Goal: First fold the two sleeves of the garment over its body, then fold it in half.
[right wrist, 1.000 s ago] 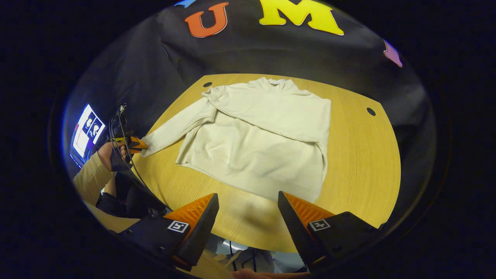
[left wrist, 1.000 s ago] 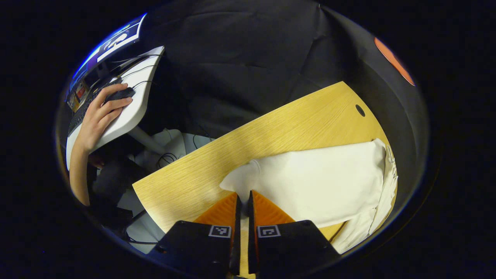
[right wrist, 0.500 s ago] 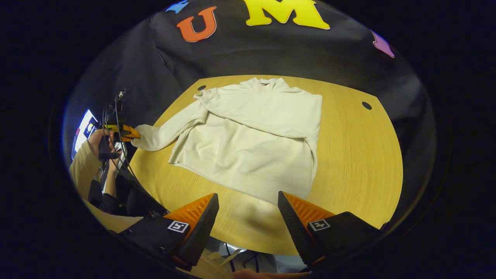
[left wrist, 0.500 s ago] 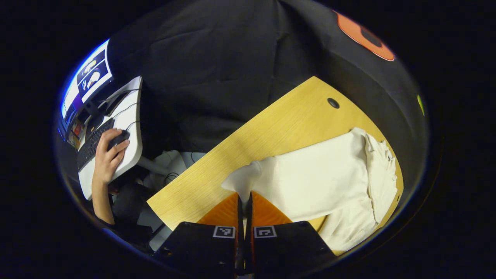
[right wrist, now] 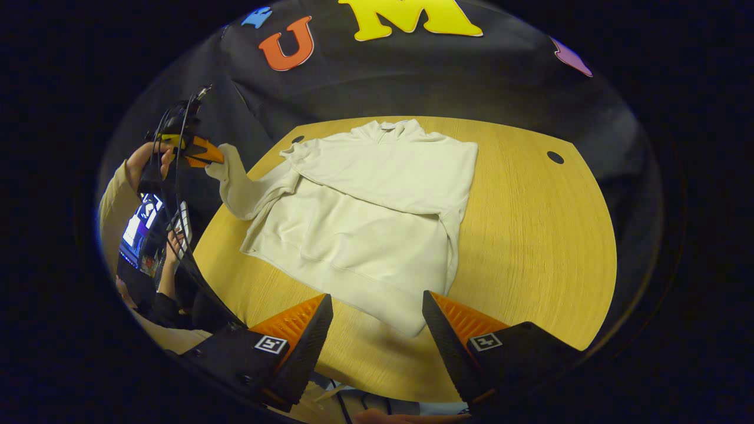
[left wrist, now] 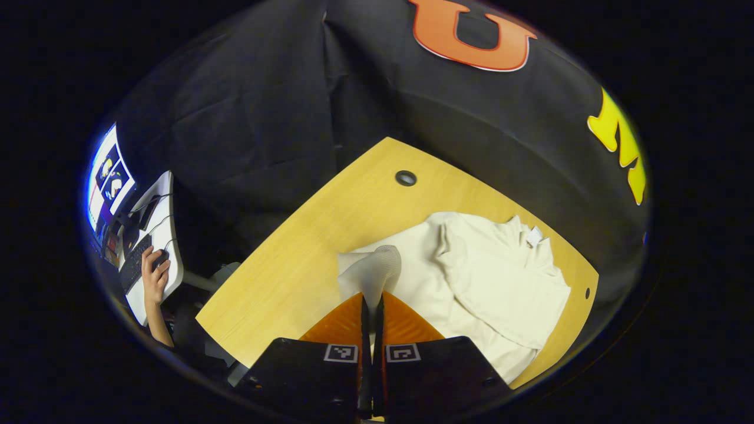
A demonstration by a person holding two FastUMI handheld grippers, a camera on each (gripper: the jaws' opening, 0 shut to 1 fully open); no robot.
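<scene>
With one sleeve (right wrist: 377,171) across the sweatshirt (right wrist: 353,235), the left hand-held gripper (left wrist: 371,306), clenched on the other cuff (left wrist: 377,268), lifts it above the tabletop (right wrist: 530,235), which I judge needs carrying over the body; right hand-held gripper (right wrist: 377,315) released.

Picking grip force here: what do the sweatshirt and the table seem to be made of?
Sweatshirt: looks like soft matte cream knit, probably cotton fleece; it drapes limply from the left gripper and has a ribbed cuff. Table: light wood-grain top, smooth, possibly laminate.
</scene>
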